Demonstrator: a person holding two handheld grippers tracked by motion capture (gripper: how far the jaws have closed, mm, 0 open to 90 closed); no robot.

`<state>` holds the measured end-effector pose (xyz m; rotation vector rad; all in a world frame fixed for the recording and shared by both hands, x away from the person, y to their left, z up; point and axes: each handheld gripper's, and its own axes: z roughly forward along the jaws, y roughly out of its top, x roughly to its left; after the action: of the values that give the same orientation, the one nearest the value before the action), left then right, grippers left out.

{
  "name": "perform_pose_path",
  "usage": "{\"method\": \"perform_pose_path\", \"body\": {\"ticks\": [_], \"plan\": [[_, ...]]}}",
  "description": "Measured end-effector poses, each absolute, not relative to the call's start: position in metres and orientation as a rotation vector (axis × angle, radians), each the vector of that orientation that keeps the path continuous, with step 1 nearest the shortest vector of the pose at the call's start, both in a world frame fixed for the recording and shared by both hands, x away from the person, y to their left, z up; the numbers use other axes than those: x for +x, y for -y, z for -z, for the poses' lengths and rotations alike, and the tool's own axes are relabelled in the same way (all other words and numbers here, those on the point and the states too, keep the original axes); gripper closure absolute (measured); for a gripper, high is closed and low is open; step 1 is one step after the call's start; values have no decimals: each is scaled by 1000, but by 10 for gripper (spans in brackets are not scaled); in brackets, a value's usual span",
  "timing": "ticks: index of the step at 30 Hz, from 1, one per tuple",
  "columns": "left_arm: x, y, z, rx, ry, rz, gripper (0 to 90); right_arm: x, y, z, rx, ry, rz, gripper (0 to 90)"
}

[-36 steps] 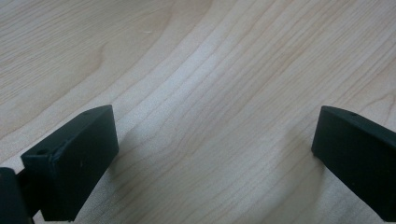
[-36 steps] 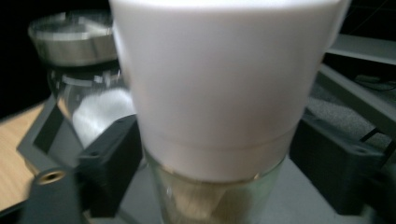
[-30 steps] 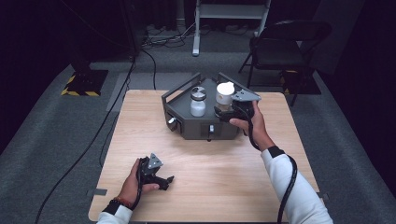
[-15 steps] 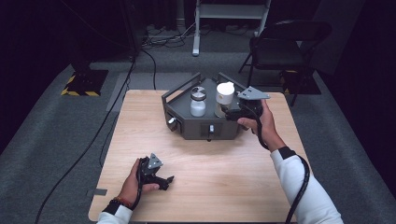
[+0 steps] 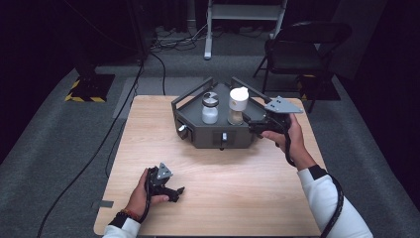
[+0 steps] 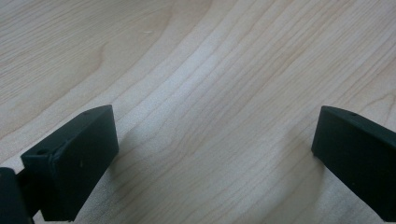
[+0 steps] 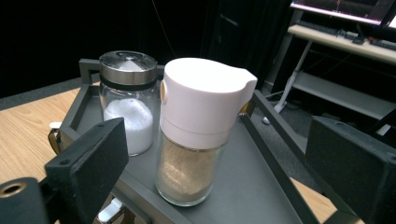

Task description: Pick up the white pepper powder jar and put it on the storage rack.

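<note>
A dark grey tray (image 5: 202,136) stands at the far middle of the wooden table (image 5: 233,198). In it are a glass shaker (image 5: 210,109) with a metal lid and white grains, and a white-capped jar (image 5: 237,105) of brown powder. My right gripper (image 5: 256,124) hovers at the tray's right side, open, pointing left at the jars. In the right gripper view the white-capped jar (image 7: 201,130) stands beyond the spread jaws, untouched, and the shaker (image 7: 128,98) is behind it to the left. My left gripper (image 5: 177,191) rests open on the table near the front left, with bare wood (image 6: 215,93) between its jaws.
The tray's raised rim (image 7: 273,121) runs along the jars' right side. A folding chair (image 5: 297,44) and a desk frame (image 5: 245,15) stand on the carpet behind the table. Cables (image 5: 114,129) trail across the floor to the left.
My right gripper has drawn back to the right, away from the white-capped jar, and risen slightly. Both jars stay in place. The left hand has not moved.
</note>
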<state>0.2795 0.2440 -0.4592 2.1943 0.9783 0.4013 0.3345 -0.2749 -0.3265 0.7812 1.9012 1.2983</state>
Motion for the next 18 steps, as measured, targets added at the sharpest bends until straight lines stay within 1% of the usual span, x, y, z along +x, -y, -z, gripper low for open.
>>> {"method": "perform_pose_path", "body": {"ticks": [8,18], "plan": [[280,-244,459,2194,-978,-401,0,318,293,337,784,-1878,-1363,58],[280,-244,459,2194,-978,-401,0,302,303,354,773,-1865,-1376,58]]}}
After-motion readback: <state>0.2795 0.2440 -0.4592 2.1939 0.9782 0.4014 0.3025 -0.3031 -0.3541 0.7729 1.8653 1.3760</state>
